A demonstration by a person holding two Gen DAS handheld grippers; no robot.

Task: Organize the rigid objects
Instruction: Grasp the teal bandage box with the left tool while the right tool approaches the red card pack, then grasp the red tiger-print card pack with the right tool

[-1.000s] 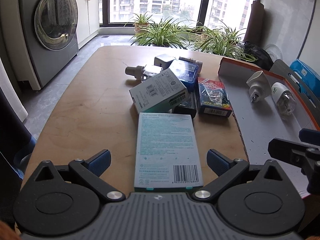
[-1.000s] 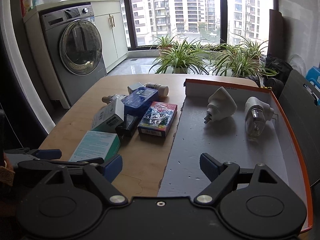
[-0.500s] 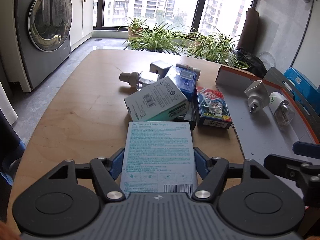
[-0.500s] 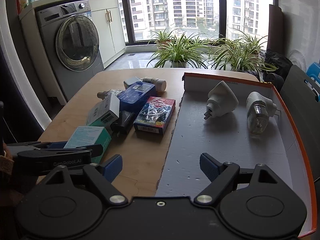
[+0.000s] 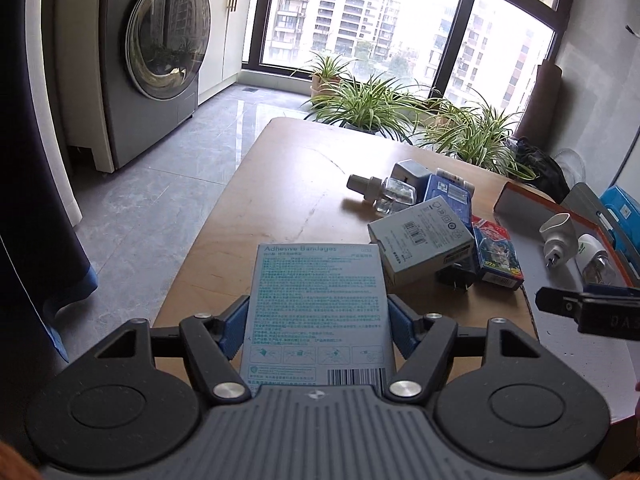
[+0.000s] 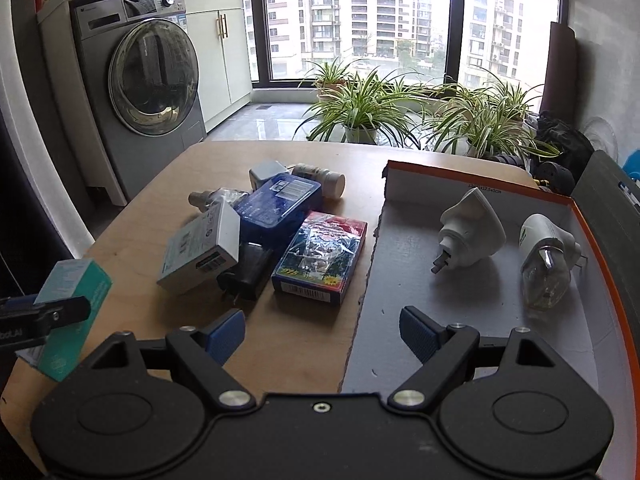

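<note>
My left gripper [image 5: 318, 330] is shut on a pale blue adhesive bandages box [image 5: 318, 304], its blue pads pressing both long sides, and the box is lifted off the wooden table [image 5: 280, 208]. The same teal box [image 6: 68, 312] shows at the far left of the right wrist view. My right gripper [image 6: 322, 332] stands open with nothing between its fingers, over the seam between the table and the orange-rimmed tray [image 6: 420, 360]. A pile lies mid-table: a grey carton [image 6: 200, 250], a blue case [image 6: 280, 204], a card pack [image 6: 320, 264] and a black plug [image 6: 246, 270].
Two white plug-in devices [image 6: 470, 232] [image 6: 548, 260] lie in the tray's far part. A clear refill bottle [image 5: 384, 194] and a white pill bottle [image 6: 324, 180] lie behind the pile. A washing machine [image 5: 160, 56] and potted plants [image 6: 360, 108] stand beyond the table.
The left jaws closed on the bandages box and lifted it off the table, the view swinging left. The right gripper stayed open and drifted left along the tray's edge.
</note>
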